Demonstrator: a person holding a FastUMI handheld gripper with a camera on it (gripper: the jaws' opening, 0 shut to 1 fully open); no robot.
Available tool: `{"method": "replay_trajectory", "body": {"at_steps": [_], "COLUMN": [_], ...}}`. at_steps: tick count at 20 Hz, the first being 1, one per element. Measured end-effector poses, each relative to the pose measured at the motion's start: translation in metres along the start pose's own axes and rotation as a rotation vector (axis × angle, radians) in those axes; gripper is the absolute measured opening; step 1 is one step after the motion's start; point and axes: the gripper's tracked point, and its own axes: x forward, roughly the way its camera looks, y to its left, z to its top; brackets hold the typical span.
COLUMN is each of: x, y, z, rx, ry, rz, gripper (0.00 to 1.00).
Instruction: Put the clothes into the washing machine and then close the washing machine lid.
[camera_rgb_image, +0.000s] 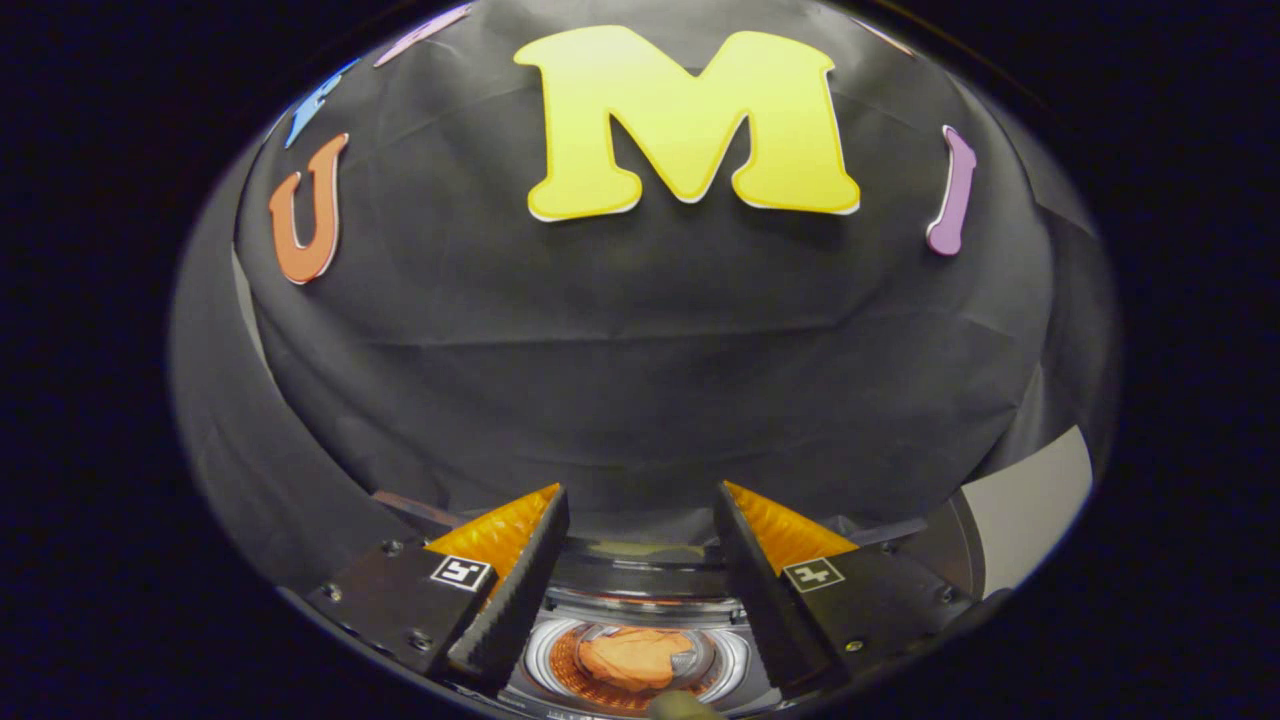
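Gripper view: I see claw (640, 590) spread wide, fingers (515, 590) apart, gripping nothing. Below and between fingers, washing machine (640, 600) open from top, round drum with shiny ringed rim. Orange cloth (632, 657) lies crumpled at drum bottom, folds bunched, single colour, soft heap. Cloth sits clear of both fingers, not touched. Black cloth wall (640, 350) rises beyond machine. Lid position: I cannot tell.

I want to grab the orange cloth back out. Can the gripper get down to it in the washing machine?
Probably yes. The gripper is open and holds nothing, and the orange cloth lies in the washing machine drum below the gap between its fingers, with the top open and nothing visible over it.
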Motion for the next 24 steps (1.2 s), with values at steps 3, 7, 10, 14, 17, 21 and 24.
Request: {"method": "replay_trajectory", "body": {"at_steps": [3, 7, 10, 14, 17, 21, 24], "x": [0.011, 0.01, 0.011, 0.007, 0.002, -0.01, -0.021], "y": [-0.001, 0.0, 0.0, 0.001, 0.001, 0.002, 0.003], "z": [-0.009, -0.011, -0.01, -0.013, -0.015, -0.022, -0.03], "rx": [0.003, 0.011, 0.008, -0.003, -0.009, -0.022, -0.03], "ry": [0.008, -0.052, -0.103, -0.137, -0.162, -0.193, -0.218], "rz": [-0.031, -0.059, -0.062, -0.053, -0.045, -0.032, -0.024], "gripper": [0.91, 0.94, 0.94, 0.94, 0.94, 0.94, 0.94]}}
